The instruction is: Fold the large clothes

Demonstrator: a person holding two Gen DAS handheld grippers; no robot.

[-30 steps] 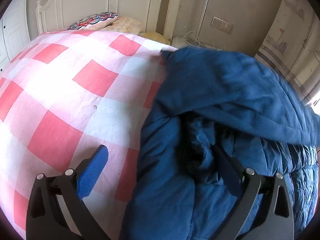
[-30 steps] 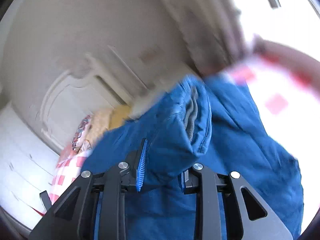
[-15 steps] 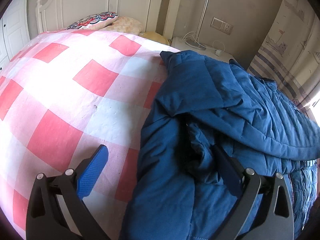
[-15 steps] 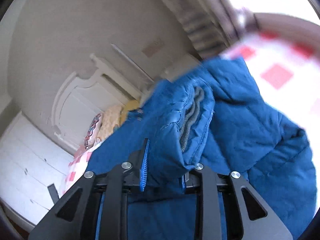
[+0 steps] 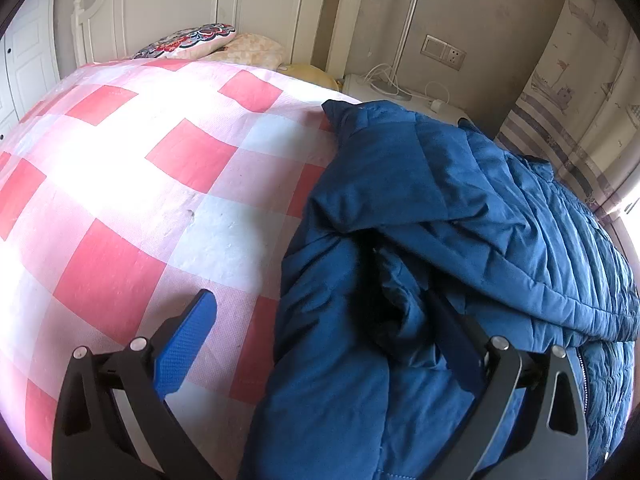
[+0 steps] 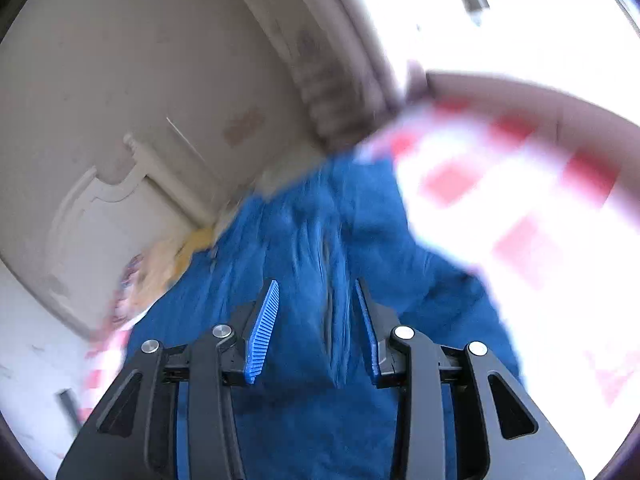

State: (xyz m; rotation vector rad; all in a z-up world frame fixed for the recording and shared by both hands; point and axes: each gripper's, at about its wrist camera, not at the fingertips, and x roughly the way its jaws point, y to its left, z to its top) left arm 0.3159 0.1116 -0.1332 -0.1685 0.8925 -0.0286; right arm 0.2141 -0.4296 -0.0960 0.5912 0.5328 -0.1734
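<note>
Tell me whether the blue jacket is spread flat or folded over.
Folded over: the blue puffer jacket has one quilted layer draped across bunched fabric beneath, on the red-checked bedsheet.

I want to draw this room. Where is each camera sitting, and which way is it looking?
Left wrist view: sits on the left claw, looking down over the checked bedspread and blue jacket toward the headboard; only its two wide-apart fingers show.
Right wrist view: sits on the right claw, blurred, looking across the jacket toward the headboard; its jaws have just been opening, pads apart, with jacket fabric between them.
Shared: jacket, bedspread, headboard.
</note>
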